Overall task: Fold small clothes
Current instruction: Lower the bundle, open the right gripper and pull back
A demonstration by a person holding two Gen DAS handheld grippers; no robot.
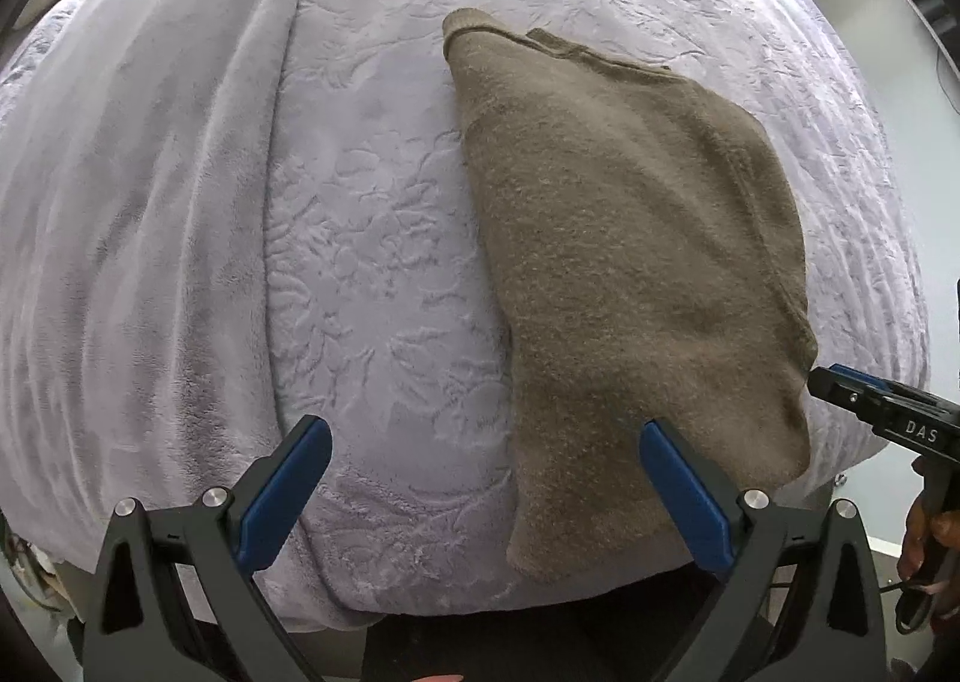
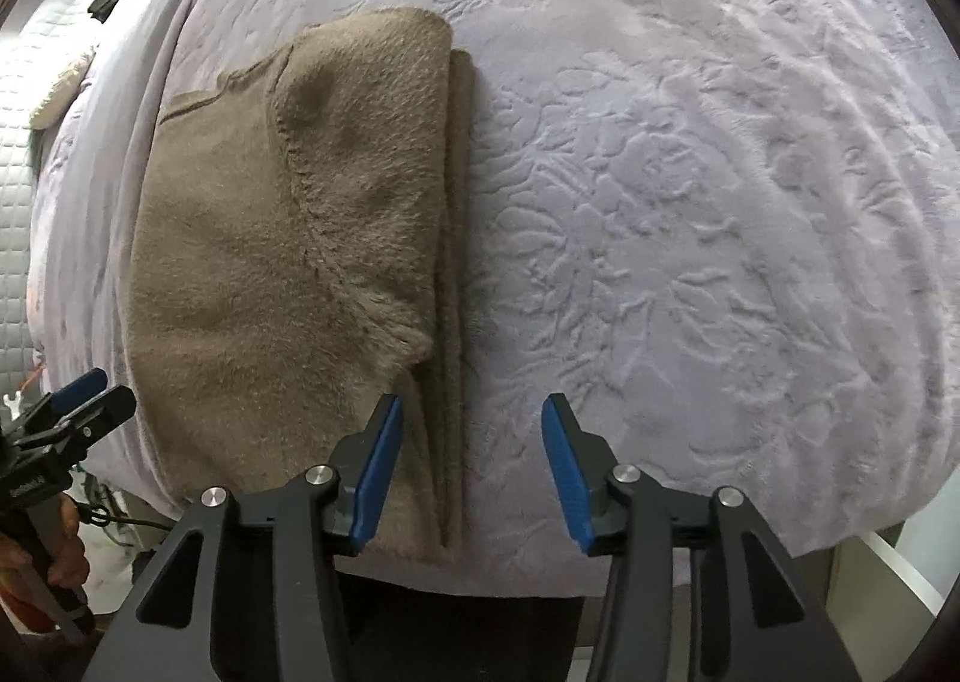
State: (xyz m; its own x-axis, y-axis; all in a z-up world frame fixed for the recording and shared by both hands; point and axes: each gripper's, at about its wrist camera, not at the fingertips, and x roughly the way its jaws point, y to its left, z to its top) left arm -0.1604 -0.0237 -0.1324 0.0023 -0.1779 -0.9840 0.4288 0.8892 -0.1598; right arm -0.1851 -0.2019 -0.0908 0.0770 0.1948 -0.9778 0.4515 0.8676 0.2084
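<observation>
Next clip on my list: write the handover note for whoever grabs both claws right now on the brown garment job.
Left claw: open, empty, hovering at the near bed edge, its right finger over the garment's near-left corner.
Right claw: open, empty, over the garment's near right edge.
Brown fleece garment: lies flat on the lilac embossed blanket, one side already folded over along the right edge, layers stacked there.
Done: at least one lengthwise fold.
Left: probably fold it across to a compact shape; nothing is gripped yet.
</observation>
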